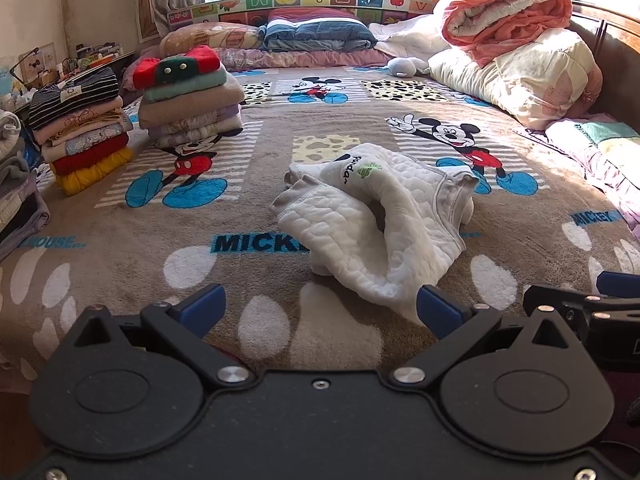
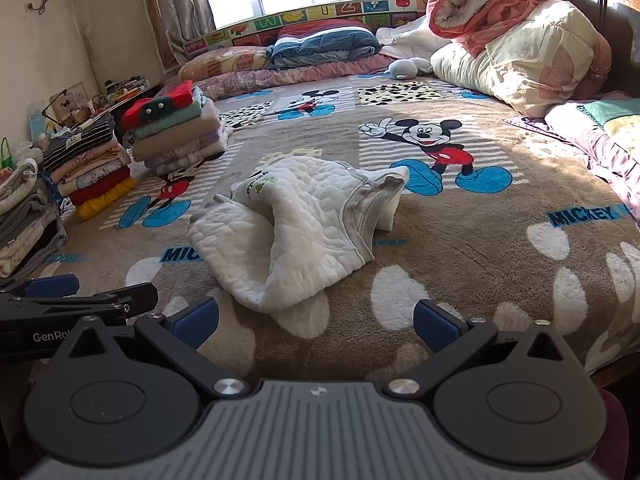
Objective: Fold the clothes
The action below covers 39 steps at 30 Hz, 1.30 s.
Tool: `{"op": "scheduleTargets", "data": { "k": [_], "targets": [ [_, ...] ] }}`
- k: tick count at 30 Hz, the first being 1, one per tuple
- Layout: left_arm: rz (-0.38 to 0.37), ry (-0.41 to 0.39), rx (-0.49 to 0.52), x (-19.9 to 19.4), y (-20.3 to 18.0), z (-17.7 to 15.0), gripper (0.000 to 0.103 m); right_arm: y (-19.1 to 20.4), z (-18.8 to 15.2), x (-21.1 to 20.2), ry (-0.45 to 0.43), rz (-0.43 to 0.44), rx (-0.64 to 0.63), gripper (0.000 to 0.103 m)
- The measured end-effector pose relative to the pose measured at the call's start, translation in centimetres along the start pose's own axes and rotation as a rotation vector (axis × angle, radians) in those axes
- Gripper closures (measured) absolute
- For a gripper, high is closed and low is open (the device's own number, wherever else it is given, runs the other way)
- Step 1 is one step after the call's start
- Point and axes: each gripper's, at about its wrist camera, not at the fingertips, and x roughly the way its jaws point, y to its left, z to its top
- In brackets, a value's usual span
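A white quilted baby garment (image 1: 372,224) lies crumpled in the middle of the Mickey Mouse blanket (image 1: 120,248); it also shows in the right wrist view (image 2: 300,236). My left gripper (image 1: 320,312) is open and empty, just short of the garment's near edge. My right gripper (image 2: 316,324) is open and empty, also just short of the garment. The right gripper shows at the right edge of the left wrist view (image 1: 592,312), and the left gripper at the left edge of the right wrist view (image 2: 72,296).
Stacks of folded clothes (image 1: 188,96) (image 1: 80,128) stand on the bed's left side, also seen in the right wrist view (image 2: 176,128). Rolled quilts (image 1: 516,40) and pillows (image 1: 316,36) line the back and right. A soft toy (image 1: 404,66) lies near them.
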Motion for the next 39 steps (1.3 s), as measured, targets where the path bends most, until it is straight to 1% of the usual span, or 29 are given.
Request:
{"op": "scheduleTargets", "data": {
  "k": [2, 10, 39],
  "targets": [
    [0.000, 0.002, -0.005, 0.02, 0.07, -0.05, 0.000, 0.06, -0.04, 0.00, 0.001, -0.013, -0.013, 0.000],
    [-0.001, 0.011, -0.026, 0.09, 0.33, -0.25, 0.000, -0.14, -0.01, 0.02, 0.003, -0.006, 0.000, 0.000],
    [-0.005, 0.014, -0.021, 0.14, 0.52, -0.26, 0.000, 0.52, -0.24, 0.21, 0.012, -0.008, -0.024, 0.000]
  ]
}}
